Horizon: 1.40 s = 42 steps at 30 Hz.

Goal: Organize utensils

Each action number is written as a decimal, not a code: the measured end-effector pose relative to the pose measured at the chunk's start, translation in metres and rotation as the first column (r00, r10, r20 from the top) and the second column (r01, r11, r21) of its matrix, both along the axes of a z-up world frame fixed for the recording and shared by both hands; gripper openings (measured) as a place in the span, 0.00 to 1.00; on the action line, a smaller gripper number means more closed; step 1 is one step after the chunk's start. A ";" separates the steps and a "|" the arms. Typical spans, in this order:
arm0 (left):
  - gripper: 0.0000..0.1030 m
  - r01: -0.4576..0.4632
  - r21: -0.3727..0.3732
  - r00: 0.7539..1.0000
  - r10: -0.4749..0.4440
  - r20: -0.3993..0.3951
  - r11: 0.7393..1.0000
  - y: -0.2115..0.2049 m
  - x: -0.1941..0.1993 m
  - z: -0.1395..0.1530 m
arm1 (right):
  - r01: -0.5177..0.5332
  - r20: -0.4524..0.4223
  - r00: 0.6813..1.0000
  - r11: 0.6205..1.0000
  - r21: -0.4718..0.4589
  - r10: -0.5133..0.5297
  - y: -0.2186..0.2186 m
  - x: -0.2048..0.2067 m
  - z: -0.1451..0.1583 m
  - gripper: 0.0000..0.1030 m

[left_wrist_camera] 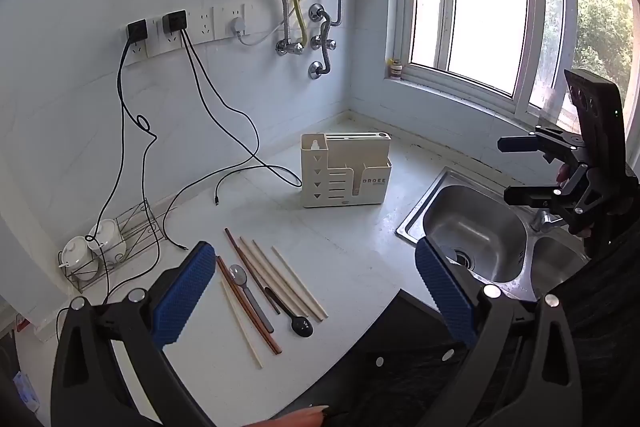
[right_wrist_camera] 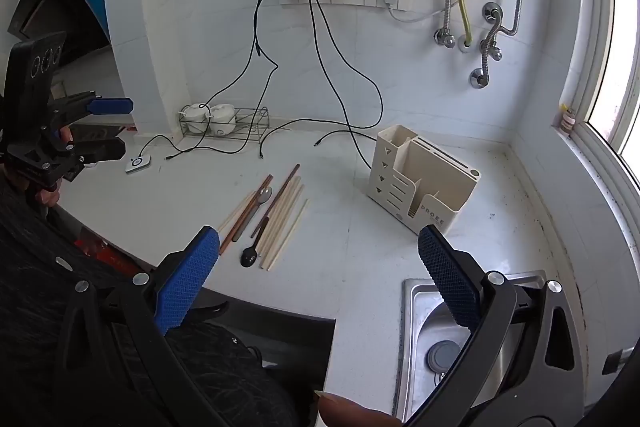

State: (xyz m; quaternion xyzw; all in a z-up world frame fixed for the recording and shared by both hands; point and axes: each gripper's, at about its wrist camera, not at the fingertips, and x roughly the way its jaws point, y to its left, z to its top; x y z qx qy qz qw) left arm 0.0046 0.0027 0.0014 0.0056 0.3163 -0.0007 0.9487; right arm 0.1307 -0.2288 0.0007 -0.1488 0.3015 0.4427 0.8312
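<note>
Both my left gripper (left_wrist_camera: 316, 291) & right gripper (right_wrist_camera: 320, 277) hover w/ jaws wide, empty, over chopsticks (left_wrist_camera: 280, 277), metal spoon (left_wrist_camera: 244, 283) & black spoon (left_wrist_camera: 294, 317) lying loose on the tabletop (left_wrist_camera: 352, 243) near the utensil holder (left_wrist_camera: 346, 171); they look light, stiff, thin, prob slippery, so I'd pinch mid-shaft.
</note>
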 end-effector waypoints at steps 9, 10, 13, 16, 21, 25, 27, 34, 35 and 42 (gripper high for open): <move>0.95 0.001 0.001 1.000 -0.001 0.000 1.000 0.000 0.002 0.000 | 0.001 0.000 1.000 1.000 0.002 -0.001 0.000 0.004 0.001 0.92; 0.95 0.003 0.001 1.000 -0.003 -0.001 1.000 0.001 0.002 0.000 | 0.001 0.001 1.000 1.000 0.004 -0.001 0.000 0.004 0.001 0.92; 0.95 0.002 0.005 1.000 -0.002 -0.001 1.000 0.001 0.004 0.001 | 0.003 0.003 1.000 1.000 0.008 -0.003 0.001 0.005 0.000 0.92; 0.95 0.009 0.006 1.000 -0.009 -0.006 1.000 0.001 0.006 0.000 | 0.005 0.004 1.000 1.000 0.009 -0.005 0.002 0.006 0.001 0.92; 0.95 0.011 0.009 1.000 -0.011 0.000 1.000 -0.002 0.006 0.000 | 0.008 0.002 1.000 1.000 0.013 -0.008 0.002 0.007 0.003 0.92; 0.95 0.009 0.009 1.000 -0.009 -0.003 1.000 -0.002 0.008 -0.001 | 0.006 -0.001 1.000 1.000 0.013 -0.006 0.002 0.009 0.004 0.92; 0.95 -0.003 0.013 1.000 0.003 -0.002 1.000 -0.001 0.008 -0.001 | 0.005 -0.003 1.000 1.000 0.014 -0.005 0.002 0.009 0.004 0.92; 0.95 0.000 0.006 1.000 0.001 -0.015 1.000 0.003 0.012 -0.003 | 0.008 -0.007 1.000 1.000 0.025 -0.008 0.001 0.010 0.004 0.92; 0.95 0.003 0.007 1.000 -0.003 -0.015 1.000 0.002 0.012 -0.003 | 0.010 -0.007 1.000 1.000 0.025 -0.010 0.001 0.010 0.004 0.92; 0.95 0.019 0.010 1.000 -0.019 -0.012 1.000 0.001 0.016 -0.002 | 0.013 -0.006 1.000 0.999 0.030 -0.012 0.002 0.012 0.004 0.92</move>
